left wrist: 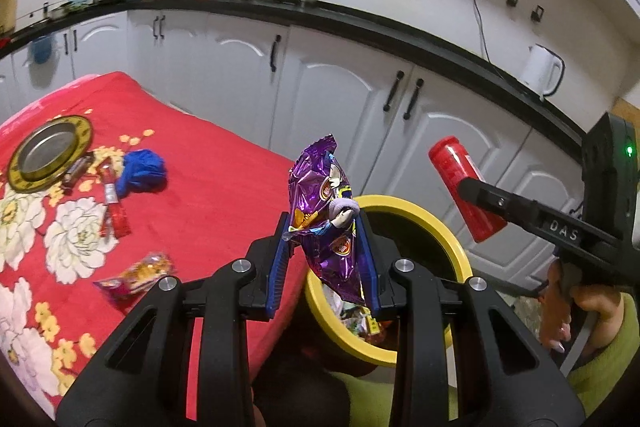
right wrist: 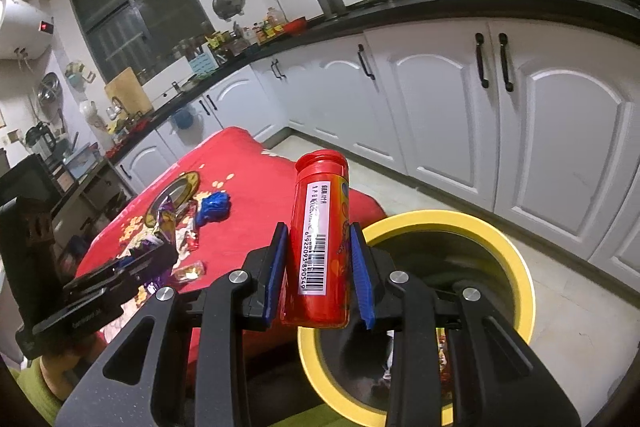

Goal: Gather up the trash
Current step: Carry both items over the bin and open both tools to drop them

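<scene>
My left gripper (left wrist: 324, 227) is shut on a crumpled purple snack wrapper (left wrist: 326, 211), held upright over the near rim of a yellow bin (left wrist: 448, 231) with wrappers inside. My right gripper (right wrist: 318, 243) is shut on a red cylindrical tube (right wrist: 320, 239) with a barcode label, just left of the yellow bin (right wrist: 516, 259). In the left wrist view the red tube (left wrist: 464, 187) hangs in the right gripper above the bin's far side. More trash lies on the red floral cloth (left wrist: 224, 179): a blue crumpled wad (left wrist: 142, 171), red stick wrappers (left wrist: 114, 207) and an orange snack packet (left wrist: 140, 273).
A metal plate with a gold rim (left wrist: 50, 153) sits at the cloth's far left. White cabinets (left wrist: 352, 99) under a black counter run behind the table and bin. A white kettle (left wrist: 540, 71) stands on the counter. A hand in a green sleeve (left wrist: 600, 343) holds the right gripper.
</scene>
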Available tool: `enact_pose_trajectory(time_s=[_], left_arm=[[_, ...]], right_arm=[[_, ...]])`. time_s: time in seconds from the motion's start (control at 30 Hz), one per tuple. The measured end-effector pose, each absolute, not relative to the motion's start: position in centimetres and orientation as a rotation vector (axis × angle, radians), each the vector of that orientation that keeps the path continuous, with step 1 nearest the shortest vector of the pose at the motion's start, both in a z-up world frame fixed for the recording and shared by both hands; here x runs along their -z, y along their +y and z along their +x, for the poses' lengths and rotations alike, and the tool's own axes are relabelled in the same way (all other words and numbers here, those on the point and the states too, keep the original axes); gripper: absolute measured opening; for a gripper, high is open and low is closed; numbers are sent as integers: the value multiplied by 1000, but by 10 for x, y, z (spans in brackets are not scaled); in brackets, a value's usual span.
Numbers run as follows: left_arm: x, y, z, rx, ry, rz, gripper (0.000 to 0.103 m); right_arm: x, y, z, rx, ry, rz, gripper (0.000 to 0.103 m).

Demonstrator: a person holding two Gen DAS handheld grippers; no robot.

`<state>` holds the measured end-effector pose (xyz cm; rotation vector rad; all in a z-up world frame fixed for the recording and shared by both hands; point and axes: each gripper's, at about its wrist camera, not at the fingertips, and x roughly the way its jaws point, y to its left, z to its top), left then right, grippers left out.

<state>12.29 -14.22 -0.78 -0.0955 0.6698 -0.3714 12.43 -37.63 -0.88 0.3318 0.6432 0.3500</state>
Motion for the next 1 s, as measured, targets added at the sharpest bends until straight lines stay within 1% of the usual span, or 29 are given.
enact_pose_trajectory(time_s=[0.37, 1.0], left_arm=[[26, -186, 127, 453, 710, -35, 24], [67, -231, 132, 547, 821, 30, 24]], right_arm=[[26, -407, 130, -298, 678, 363, 29], [55, -433, 140, -288, 742, 403, 29]])
